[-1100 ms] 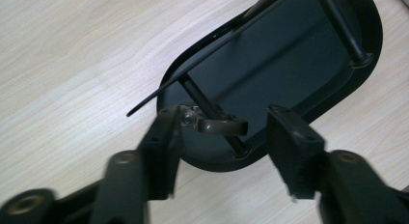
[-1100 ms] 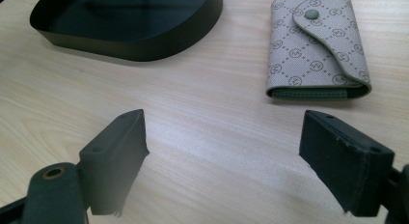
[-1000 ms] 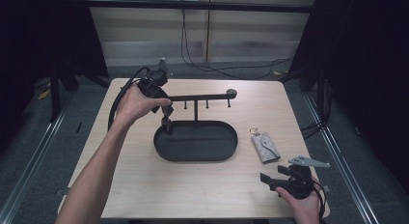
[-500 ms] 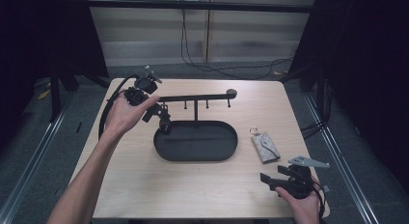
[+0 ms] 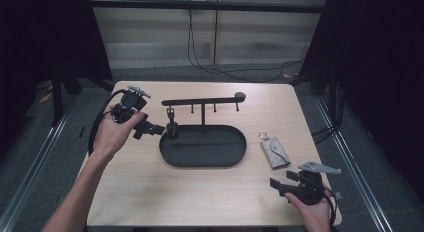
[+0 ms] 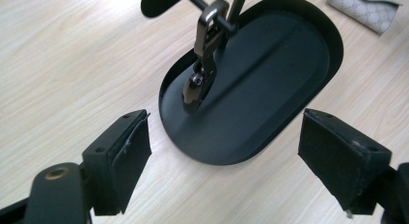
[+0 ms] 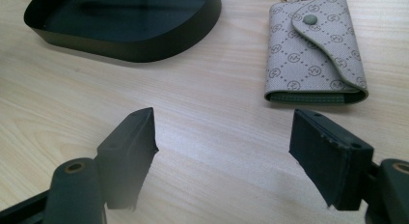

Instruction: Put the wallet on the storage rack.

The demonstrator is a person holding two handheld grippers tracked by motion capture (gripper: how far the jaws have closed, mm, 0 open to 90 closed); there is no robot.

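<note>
While our left gripper (image 5: 150, 128) hangs with jaws spread wide and empty at 9 o'clock of the black oval tray (image 5: 240, 154), a metal clasp (image 6: 202, 64) dangles from the tray's hook bar (image 5: 200, 100). Our right gripper (image 5: 280, 186), also wide open and empty, rests at 6 o'clock of the grey key pouch (image 7: 313, 50).

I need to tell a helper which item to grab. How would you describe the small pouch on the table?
On the wooden table, look right of the black oval tray. The key pouch lies flat there, alone: beige patterned fabric, snap flap, metal ring at its far end.
</note>
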